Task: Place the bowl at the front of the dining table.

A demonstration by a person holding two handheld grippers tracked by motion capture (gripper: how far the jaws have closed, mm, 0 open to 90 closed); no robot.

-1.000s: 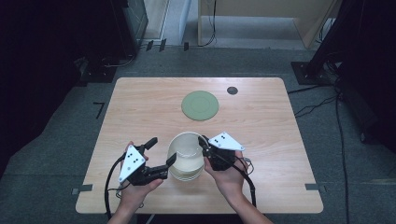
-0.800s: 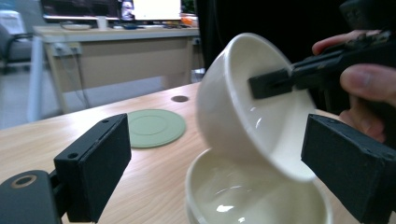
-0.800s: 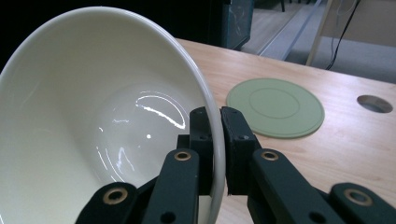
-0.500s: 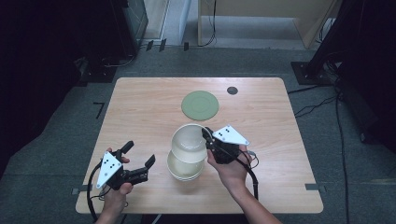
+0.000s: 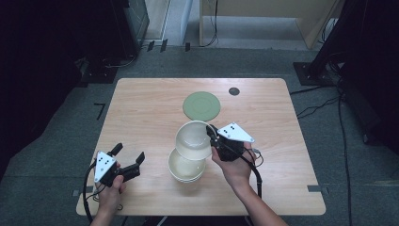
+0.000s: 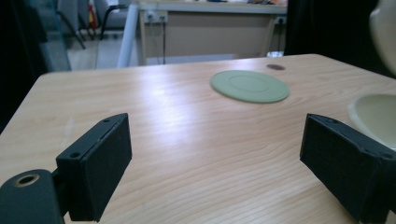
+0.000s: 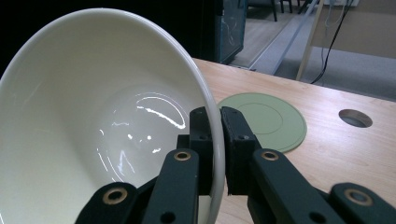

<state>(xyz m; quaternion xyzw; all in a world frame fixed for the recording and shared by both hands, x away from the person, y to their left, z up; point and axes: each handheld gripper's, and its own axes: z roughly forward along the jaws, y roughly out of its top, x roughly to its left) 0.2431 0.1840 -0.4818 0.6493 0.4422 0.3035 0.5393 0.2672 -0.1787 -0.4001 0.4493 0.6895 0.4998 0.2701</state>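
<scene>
At the lower left of the high view we hold the left gripper (image 5: 128, 158) low over the wooden table (image 5: 141, 113), its jaws spread wide with nothing between them. In the left gripper view the same two black jaws stand far apart at the bottom corners, bare wood between them, and the green mat (image 6: 250, 86) lies beyond, in the upper middle of that picture.

Moving right in the high view, a stack of cream bowls (image 5: 186, 167) sits on the table just below the frame's centre. Above it, and overlapping its upper edge in the picture, hangs the lifted bowl (image 5: 193, 140), tilted, clear of the stack as far as we can tell. The green mat (image 5: 201, 105) lies flat farther up the table, apart from the bowls, and a small dark hole (image 5: 234, 91) shows near the far edge to its right.

Right of centre we hold the right gripper (image 5: 212, 137), pinching the lifted bowl's rim. In the right gripper view one jaw sits inside the lifted bowl (image 7: 93, 126) and the other outside, pressed together on the thin wall.
</scene>
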